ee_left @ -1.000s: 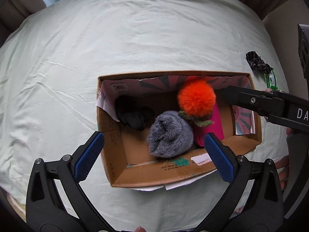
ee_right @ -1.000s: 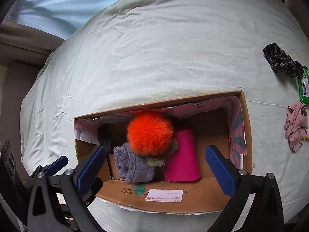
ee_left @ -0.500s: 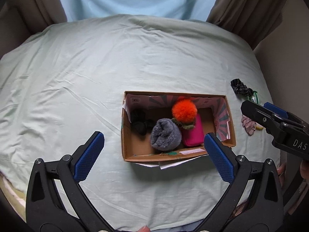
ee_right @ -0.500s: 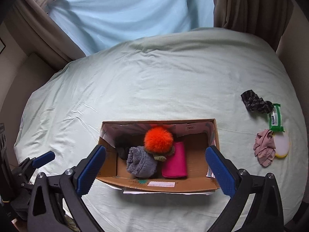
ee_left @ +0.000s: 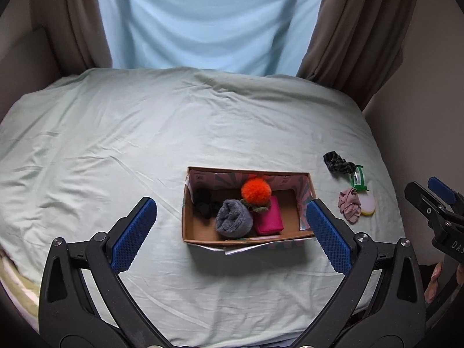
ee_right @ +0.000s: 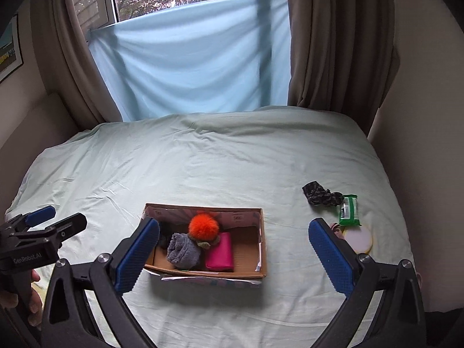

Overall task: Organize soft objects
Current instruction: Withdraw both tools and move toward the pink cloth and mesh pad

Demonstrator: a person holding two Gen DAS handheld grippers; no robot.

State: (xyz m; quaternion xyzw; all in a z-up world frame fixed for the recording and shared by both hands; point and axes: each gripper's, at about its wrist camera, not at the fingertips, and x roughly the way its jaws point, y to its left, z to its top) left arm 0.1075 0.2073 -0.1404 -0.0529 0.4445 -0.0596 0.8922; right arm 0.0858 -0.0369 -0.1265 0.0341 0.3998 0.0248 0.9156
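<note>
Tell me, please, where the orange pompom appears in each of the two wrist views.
Left wrist view: the orange pompom is just right of centre, at the back of the cardboard box.
Right wrist view: the pompom is left of centre, low.
Shared landmark: the pink pouch beside it.

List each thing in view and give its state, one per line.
Cardboard box: open, on the bed.
Orange pom-pom: in box, on top.
Grey sock roll: in box.
Pink pouch: in box.
Black scrunchie: outside, on sheet.
Left gripper: open, empty.
Right gripper: open, empty.
</note>
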